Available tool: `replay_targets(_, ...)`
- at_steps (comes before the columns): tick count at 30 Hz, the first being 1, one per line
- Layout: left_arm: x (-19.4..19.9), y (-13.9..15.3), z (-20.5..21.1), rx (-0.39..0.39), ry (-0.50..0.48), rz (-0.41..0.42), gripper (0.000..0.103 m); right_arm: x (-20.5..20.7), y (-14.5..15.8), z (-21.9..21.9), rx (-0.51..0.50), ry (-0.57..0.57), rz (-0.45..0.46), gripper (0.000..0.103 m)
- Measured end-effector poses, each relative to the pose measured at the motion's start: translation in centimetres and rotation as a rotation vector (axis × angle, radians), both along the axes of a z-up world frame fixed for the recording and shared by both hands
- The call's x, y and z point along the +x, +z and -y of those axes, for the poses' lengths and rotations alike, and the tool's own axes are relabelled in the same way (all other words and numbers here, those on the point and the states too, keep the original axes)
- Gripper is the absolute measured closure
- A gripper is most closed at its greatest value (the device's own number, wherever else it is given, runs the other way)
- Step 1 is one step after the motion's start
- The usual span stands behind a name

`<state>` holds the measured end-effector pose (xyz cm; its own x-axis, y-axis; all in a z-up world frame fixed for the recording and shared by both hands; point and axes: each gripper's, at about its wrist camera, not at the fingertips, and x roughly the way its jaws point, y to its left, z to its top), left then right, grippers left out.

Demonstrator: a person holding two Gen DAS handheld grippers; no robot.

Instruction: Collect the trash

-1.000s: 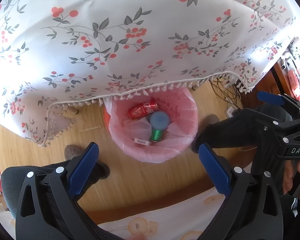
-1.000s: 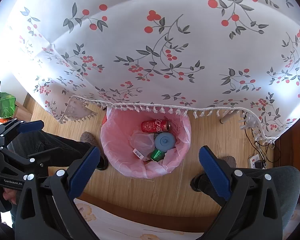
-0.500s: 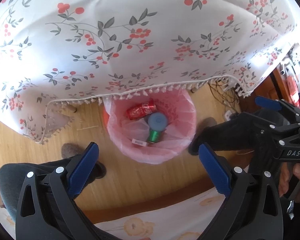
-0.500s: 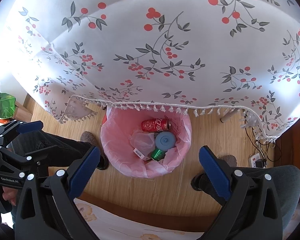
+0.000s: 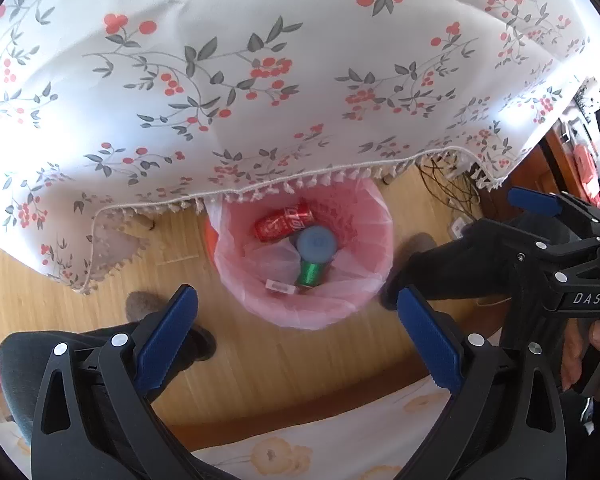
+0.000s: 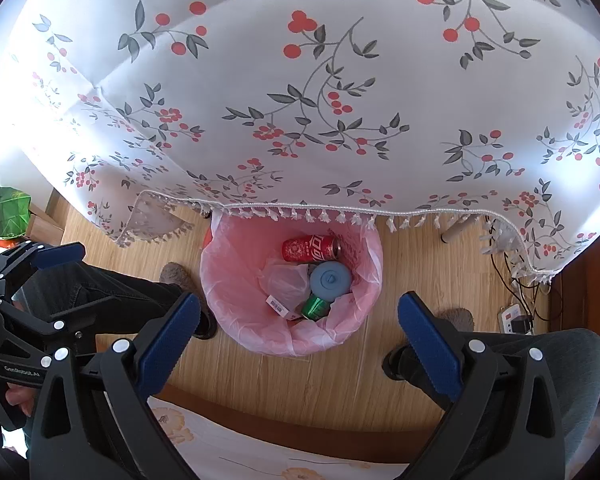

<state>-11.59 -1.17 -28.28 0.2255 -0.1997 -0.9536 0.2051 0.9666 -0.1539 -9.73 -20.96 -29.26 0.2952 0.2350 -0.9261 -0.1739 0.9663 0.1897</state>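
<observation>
On the wooden floor below me stands a bin with a pink liner [image 5: 356, 308] [image 6: 224, 280], partly under the table's fringe. Inside lie a red can [image 5: 284, 222] [image 6: 310, 249], a blue round lid [image 5: 317, 243] [image 6: 331, 280], a green can [image 5: 310, 273] [image 6: 315, 307] and a clear plastic bag [image 6: 286, 283]. My left gripper [image 5: 296, 344] hovers above the bin, open and empty. My right gripper [image 6: 298, 346] is also open and empty above the bin; in the left wrist view it shows at the right edge [image 5: 556, 240].
A floral tablecloth [image 5: 260, 80] [image 6: 320, 100] with a fringed hem fills the upper half. The person's legs and slippers [image 6: 176, 276] flank the bin. Cables and a power strip [image 6: 516, 320] lie at the right. A floral cushion edge [image 5: 340, 440] runs along the bottom.
Both views have shifted slightly; the bin sits a little higher in the left wrist view. Both grippers stay open and the bin's contents have not moved.
</observation>
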Motion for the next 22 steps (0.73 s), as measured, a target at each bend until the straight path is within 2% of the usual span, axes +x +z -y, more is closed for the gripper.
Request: replay_targets(22,0.4,-1.0,-0.8,-0.026,0.014,-0.059,0.006,-0.1,-0.7,-0.1,0.005,-0.007,-0.012,0.005)
